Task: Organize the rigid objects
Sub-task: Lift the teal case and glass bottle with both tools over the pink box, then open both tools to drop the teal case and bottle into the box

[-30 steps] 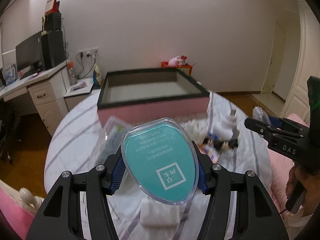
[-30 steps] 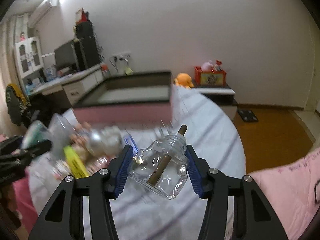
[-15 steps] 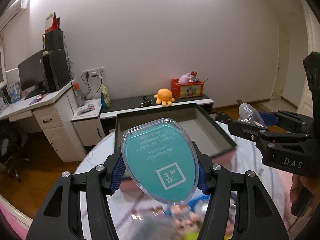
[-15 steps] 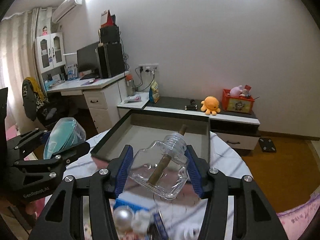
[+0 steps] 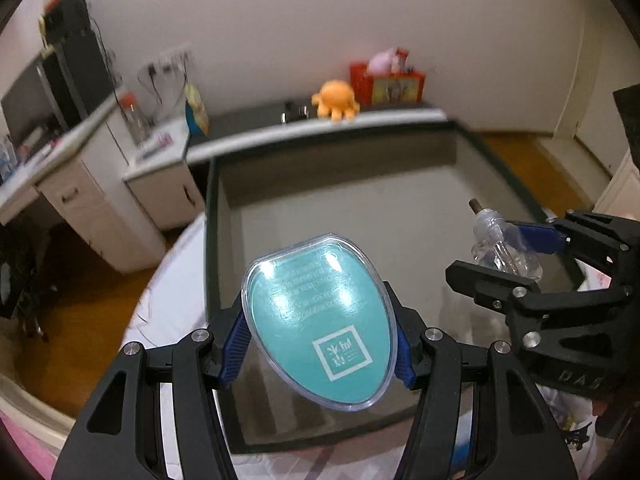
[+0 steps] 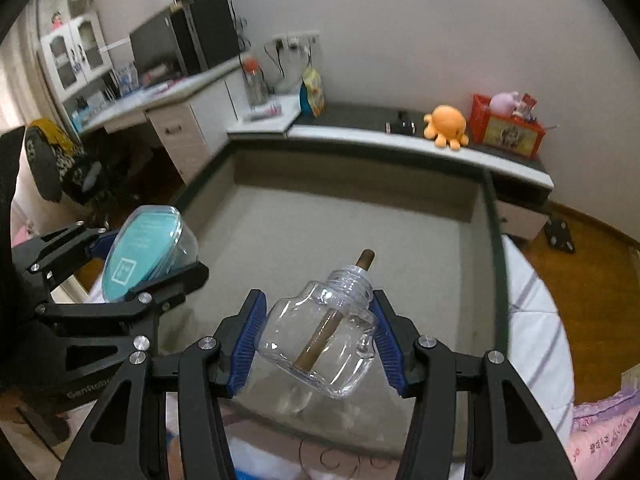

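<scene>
Left hand-held gripper [image 5: 320, 354]: blue pads clamped on the two long sides of a teal egg-shaped case [image 5: 320, 320] with a clear domed cover. The case stands tilted, narrow end away from the camera, printed face up, held over the near left part of the grey box [image 5: 400, 216].

Right hand-held gripper [image 6: 316, 346]: pads pressed on both flanks of a clear glass bottle [image 6: 320, 344] with a brown wick through its threaded neck. Neck points to the far side; bottle hangs above the box floor, near its near edge. From the left wrist view the same bottle shows at the right, over the right half of the box.

The box is open-topped with a dark rim, inside bare and grey; it sits on a round counter [image 6: 536, 332] covered with a white striped cloth. Nothing lies between either held thing and the box floor.

Far side: low white shelf [image 6: 400, 144] against the wall carrying an orange octopus toy [image 6: 446, 124] and a red crate [image 6: 506, 126] with a pink toy. Far left: desk [image 6: 168, 92] with a monitor and black tower. Wood floor to the right.

Both grippers angle steeply downward, side by side, left one just beside the right. Fingers of a hand barely show at the right edge of the left wrist view.
</scene>
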Available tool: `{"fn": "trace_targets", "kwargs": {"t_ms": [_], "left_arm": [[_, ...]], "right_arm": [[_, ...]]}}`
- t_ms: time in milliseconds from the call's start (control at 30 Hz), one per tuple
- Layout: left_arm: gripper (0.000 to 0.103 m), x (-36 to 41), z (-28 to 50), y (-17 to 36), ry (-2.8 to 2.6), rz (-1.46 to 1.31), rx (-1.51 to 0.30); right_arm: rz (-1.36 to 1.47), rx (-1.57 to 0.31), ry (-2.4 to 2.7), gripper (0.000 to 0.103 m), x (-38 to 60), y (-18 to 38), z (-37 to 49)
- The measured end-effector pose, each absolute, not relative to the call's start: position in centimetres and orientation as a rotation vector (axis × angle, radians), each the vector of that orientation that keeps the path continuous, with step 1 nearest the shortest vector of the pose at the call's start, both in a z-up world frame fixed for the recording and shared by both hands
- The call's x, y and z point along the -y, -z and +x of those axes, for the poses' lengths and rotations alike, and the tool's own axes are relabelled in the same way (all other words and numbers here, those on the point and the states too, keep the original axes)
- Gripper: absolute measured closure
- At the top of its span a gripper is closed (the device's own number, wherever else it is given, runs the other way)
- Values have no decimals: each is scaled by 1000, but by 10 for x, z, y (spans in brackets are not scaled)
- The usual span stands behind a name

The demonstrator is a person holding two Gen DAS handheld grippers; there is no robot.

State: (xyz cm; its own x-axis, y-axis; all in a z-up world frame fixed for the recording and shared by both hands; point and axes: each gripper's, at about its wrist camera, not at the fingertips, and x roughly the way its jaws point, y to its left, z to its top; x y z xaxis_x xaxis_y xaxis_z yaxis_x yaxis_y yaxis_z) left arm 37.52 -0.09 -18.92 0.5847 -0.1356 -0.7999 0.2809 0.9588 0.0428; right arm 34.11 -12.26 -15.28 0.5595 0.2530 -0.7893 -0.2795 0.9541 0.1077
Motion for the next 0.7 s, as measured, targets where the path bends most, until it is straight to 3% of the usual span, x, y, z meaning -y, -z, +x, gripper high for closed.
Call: {"fn": "trace_targets", "kwargs": {"t_ms": [200, 233, 300, 367, 400, 467, 533, 700], "left_arm": [[43, 1, 384, 210, 235, 226, -987], [38, 0, 384, 210, 225, 230, -985], [38, -3, 382, 206, 226, 216, -969], [27, -9, 376, 198, 207, 196, -945], [26, -15, 372, 191, 221, 175, -915], [12, -21, 358, 177, 196, 154, -866], [6, -28, 339, 160, 170, 157, -785], [0, -44, 279, 122, 104, 126, -617]], "right_arm": [[-30, -981, -307, 48, 119, 169, 351], [-25, -984, -306, 48, 120, 169, 351], [-8, -980, -299, 44, 125, 168, 353], [17, -963, -283, 35, 131, 162, 352], [22, -949, -279, 30, 133, 158, 350], [34, -911, -270, 27, 138, 146, 343], [44, -876, -271, 24, 141, 134, 332], [47, -738, -275, 22, 147, 95, 284]]}}
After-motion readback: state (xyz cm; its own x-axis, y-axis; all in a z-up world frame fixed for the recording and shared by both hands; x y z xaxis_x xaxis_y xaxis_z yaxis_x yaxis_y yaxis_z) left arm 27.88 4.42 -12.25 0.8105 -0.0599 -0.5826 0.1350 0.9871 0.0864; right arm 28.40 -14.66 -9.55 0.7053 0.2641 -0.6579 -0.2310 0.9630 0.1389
